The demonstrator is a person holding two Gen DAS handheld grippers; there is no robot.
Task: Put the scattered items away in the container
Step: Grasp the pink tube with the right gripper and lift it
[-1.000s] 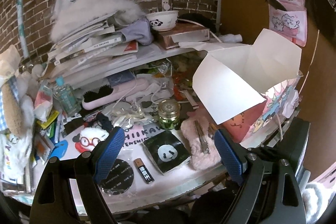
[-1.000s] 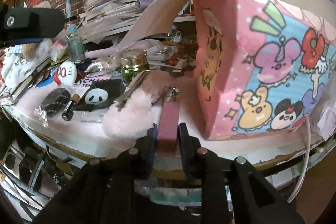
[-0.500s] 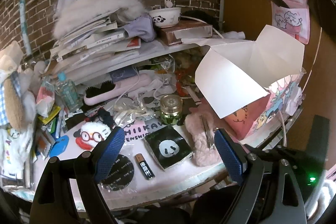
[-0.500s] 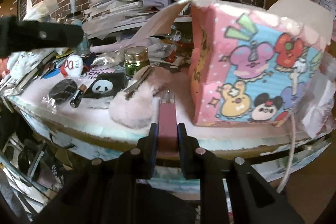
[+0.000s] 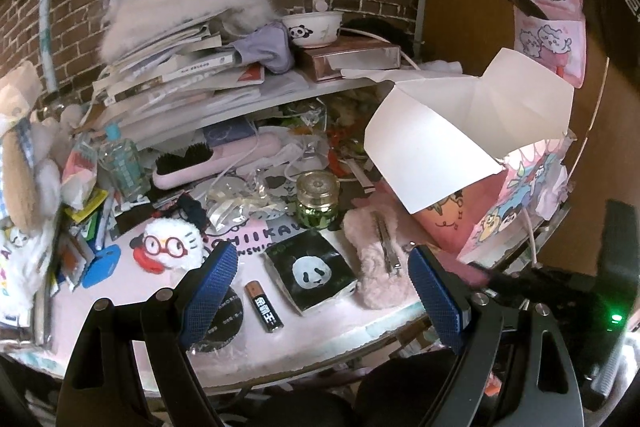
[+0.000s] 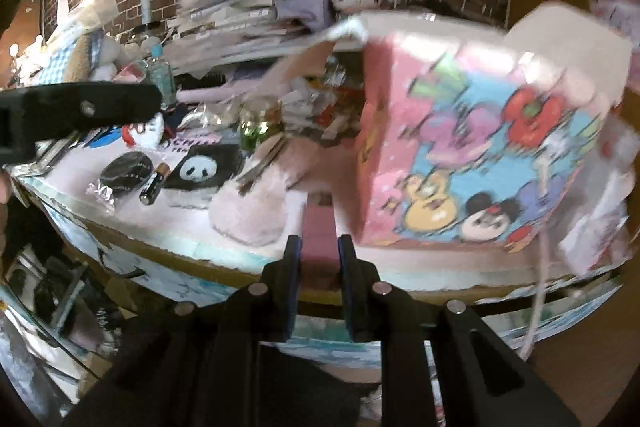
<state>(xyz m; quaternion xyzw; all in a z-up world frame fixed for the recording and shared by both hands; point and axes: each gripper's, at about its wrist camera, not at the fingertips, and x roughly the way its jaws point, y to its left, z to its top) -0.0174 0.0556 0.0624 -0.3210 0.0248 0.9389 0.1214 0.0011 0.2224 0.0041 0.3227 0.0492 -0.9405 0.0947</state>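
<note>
- Grip: right gripper [image 6: 319,247] is clamped on a pink bar [image 6: 319,239], held just off the table edge [image 6: 224,261] beside the cartoon box [image 6: 480,155]; squeeze firmly.
- Route: lift above the white flaps [image 5: 432,147]; release inside the box.
- Left gripper [image 5: 320,291]: jaws apart, empty, above the battery [image 5: 264,305]; park it there.

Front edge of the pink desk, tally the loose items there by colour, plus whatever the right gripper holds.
Black: 3, round black packet, black and gold battery, black square panda pouch
Pink: 2, fluffy pink hair clip, flat pink bar in the right gripper
Green: 1, gold-lidded green glass jar
Total: 6
</note>
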